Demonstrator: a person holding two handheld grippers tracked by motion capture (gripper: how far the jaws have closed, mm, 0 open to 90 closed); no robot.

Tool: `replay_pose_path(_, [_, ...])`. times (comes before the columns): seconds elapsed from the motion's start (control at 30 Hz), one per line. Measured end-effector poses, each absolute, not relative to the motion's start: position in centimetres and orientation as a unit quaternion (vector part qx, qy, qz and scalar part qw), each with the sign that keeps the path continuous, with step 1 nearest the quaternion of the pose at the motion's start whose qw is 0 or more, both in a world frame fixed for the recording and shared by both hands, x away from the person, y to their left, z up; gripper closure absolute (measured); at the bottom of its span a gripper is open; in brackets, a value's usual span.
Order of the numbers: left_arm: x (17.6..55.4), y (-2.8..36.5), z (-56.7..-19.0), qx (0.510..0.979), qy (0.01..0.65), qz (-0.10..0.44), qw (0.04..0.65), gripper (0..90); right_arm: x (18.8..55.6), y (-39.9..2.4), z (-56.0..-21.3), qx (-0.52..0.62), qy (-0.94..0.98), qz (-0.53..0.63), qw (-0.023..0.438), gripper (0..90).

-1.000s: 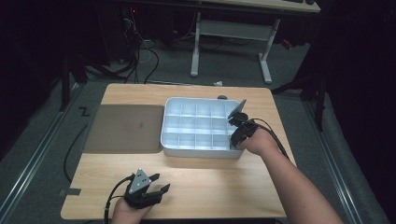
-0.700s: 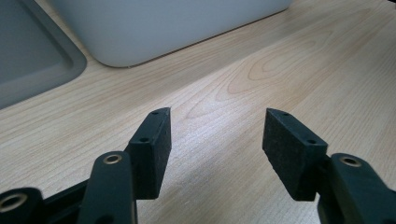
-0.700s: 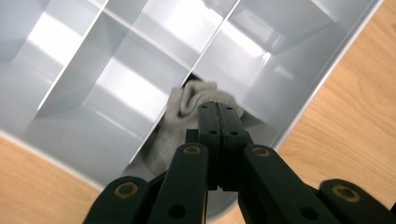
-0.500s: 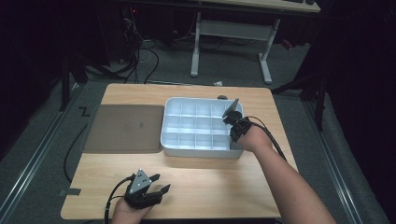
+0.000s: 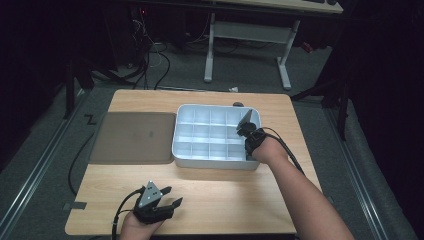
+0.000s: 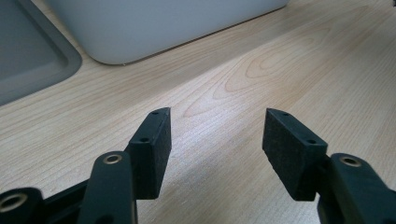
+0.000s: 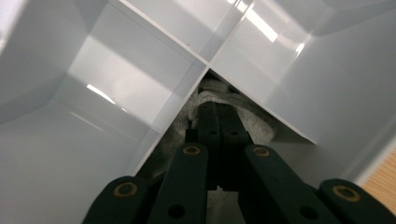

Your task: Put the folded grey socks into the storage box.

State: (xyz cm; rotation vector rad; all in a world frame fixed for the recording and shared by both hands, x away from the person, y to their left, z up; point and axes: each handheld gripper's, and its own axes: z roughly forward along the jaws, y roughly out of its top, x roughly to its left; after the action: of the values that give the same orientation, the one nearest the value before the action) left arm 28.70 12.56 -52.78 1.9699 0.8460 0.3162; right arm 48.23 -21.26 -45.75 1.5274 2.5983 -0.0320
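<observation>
Right claw (image 7: 218,122) is set tip-down in a right-hand compartment of the white tray (image 5: 182,150), jaws pressed together on a wad of white cloth (image 7: 243,112) — soft, crumpled, lying directly beneath the tips against smooth glossy dividers. Any lift would be straight up. Left claw (image 6: 215,140) rests spread and empty on the wood-grain bench (image 6: 280,70), well apart.

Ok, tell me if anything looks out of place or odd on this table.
Nothing looks spilled or damaged. The white compartment tray sits square beside the grey lid. One oddity: the right hand-held gripper is shut on a crumpled white cloth stuffed into one compartment. The left hand-held gripper rests open.
</observation>
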Motion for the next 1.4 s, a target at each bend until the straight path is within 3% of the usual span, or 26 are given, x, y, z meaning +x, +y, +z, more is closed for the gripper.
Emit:
replay_pose_path(0.27, [28.6,12.5,-52.7,0.804,0.344,0.131,0.468,43.1,46.6,-22.1,-42.9,0.499,0.864,0.010,0.069,86.7])
replay_pose_path(0.47, [28.7,12.4,-52.7,0.804,0.343,0.130,0.467,43.1,45.4,-22.4,-44.4,0.500,0.865,-0.015,0.044,87.1])
replay_pose_path(1.13, [28.6,12.5,-52.8,0.803,0.346,0.130,0.467,43.1,46.4,-23.5,-46.5,0.515,0.856,-0.010,0.051,90.0])
replay_pose_path(1.4, [28.6,12.3,-52.8,0.805,0.343,0.130,0.466,43.1,46.2,-23.7,-44.7,0.520,0.853,0.020,0.052,79.0])
